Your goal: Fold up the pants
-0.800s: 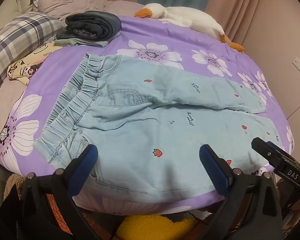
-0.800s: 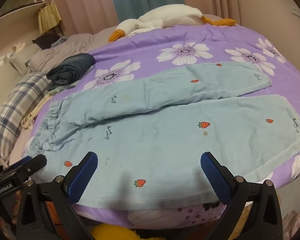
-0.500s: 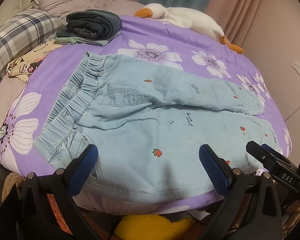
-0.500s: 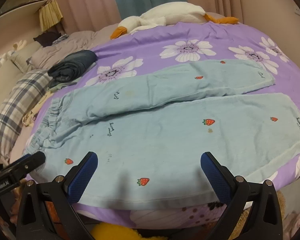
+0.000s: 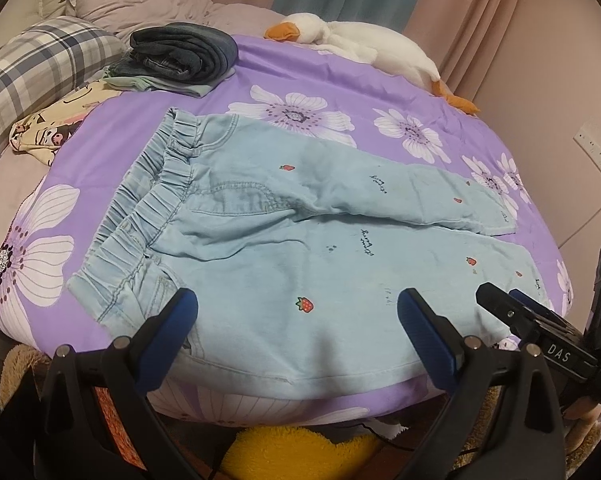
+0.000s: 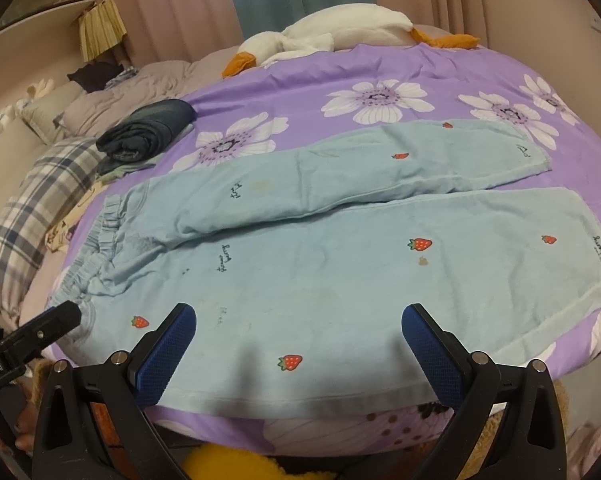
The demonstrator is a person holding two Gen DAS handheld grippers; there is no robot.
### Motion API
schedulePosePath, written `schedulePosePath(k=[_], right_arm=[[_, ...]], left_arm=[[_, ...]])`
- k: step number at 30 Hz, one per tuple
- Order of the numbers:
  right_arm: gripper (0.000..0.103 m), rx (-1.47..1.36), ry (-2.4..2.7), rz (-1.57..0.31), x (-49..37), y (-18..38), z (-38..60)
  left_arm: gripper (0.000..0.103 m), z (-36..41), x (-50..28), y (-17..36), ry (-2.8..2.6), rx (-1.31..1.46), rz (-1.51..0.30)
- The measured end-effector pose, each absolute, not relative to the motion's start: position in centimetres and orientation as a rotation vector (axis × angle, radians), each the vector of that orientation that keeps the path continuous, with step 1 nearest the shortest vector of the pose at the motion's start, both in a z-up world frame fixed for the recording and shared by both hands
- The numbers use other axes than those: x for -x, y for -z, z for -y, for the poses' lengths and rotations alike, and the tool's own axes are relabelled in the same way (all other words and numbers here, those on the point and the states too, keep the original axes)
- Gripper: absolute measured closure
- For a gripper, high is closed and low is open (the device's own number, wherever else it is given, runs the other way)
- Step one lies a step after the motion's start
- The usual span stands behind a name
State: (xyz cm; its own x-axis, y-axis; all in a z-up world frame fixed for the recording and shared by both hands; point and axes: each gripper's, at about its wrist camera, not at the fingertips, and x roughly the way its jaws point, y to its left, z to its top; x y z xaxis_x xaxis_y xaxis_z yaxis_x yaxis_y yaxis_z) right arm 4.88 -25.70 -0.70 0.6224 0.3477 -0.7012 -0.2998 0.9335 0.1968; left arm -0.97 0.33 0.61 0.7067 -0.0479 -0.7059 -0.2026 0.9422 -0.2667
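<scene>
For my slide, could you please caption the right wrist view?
Open right hand-held gripper poised at the near edge of light-blue pants spread flat on a bed.

Pants (image 5: 284, 248) flat on bedspread (image 5: 340, 80), waistband left; folded clothes (image 5: 180, 56) behind-left, plush goose (image 5: 360, 44) behind.
</scene>
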Motion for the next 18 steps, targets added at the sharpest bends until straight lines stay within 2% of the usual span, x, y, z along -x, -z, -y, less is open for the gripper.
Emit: schedulePosePath(k=[18], right_arm=[[0.0, -0.084, -0.39, -0.804, -5.1, 0.94, 25.72]], left_arm=[[0.006, -0.33, 0.91, -0.65, -0.074, 0.349, -0.777]])
